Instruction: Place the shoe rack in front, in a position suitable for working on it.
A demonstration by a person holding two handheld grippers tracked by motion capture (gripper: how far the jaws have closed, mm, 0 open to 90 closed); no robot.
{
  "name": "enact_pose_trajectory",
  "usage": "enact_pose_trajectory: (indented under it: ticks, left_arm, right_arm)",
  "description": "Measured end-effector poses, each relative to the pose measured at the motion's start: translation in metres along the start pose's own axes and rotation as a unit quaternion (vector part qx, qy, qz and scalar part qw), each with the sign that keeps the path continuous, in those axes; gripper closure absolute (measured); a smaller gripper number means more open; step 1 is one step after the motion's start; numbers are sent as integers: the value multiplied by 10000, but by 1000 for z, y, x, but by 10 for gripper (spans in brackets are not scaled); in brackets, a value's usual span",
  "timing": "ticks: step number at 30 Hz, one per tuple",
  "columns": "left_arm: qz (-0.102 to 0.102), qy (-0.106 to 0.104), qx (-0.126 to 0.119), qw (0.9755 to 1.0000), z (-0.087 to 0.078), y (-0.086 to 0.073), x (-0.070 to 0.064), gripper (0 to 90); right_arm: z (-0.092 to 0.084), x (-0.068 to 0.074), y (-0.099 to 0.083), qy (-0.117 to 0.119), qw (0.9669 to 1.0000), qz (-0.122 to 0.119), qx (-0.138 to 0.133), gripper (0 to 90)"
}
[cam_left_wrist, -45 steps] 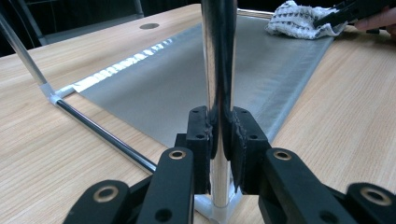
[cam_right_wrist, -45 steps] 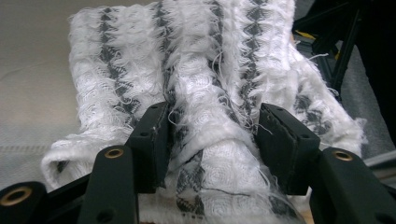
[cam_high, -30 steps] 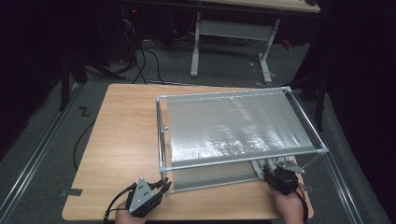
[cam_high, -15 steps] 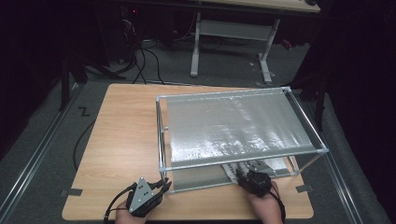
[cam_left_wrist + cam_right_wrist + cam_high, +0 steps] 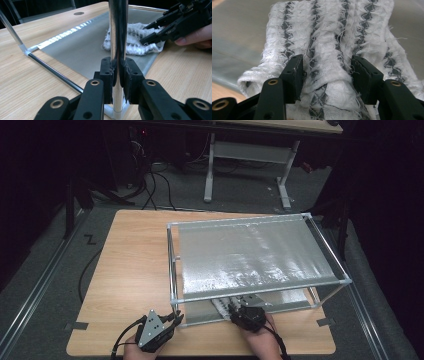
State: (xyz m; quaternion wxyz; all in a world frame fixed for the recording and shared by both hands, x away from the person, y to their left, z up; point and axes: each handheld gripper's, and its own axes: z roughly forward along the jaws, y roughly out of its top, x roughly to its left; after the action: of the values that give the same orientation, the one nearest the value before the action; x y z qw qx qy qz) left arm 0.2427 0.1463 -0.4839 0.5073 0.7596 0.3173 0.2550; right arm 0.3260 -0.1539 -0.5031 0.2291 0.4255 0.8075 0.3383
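Down at the six o'clock edge of the wooden surface (image 5: 130,260), both hands work at a metal-framed rack (image 5: 260,290) with grey sheets stretched across its top and its base. Its near left upright post (image 5: 118,37) is clamped between the jaws of the left gripper (image 5: 170,320), which press on the chrome tube from both sides just above its white corner foot; in the high view this gripper sits at about seven o'clock on the surface.

At roughly five o'clock, the right gripper (image 5: 237,309) points into the rack under the upper sheet. Its jaws stand partly apart around a white knitted cloth (image 5: 332,50) with dark zigzag stripes, a raised fold of the fabric bunched between them and touching both pads. That cloth lies on the lower grey sheet (image 5: 82,47), near the rack's front edge and just to the three o'clock side of the clamped post.
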Motion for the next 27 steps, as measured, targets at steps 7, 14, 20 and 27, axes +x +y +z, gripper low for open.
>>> enact_pose_trajectory:
  ticks: [7,14,20,27]
  left_arm:
    - [-22,-3,-10,10000,0,0,0,793]
    - [-36,-2,-19,10000,0,0,0,793]
    - [-32,10,-22,10000,1,-1,0,795]
    - [-23,23,-17,10000,1,-1,0,795]
  right_arm:
    - [6,28,9,280,9994,-209,-51,453]
    - [13,61,18,475,9976,-492,-99,456]
    - [15,88,25,919,9938,-609,-155,449]
    - [16,104,28,1210,9902,-655,-233,416]
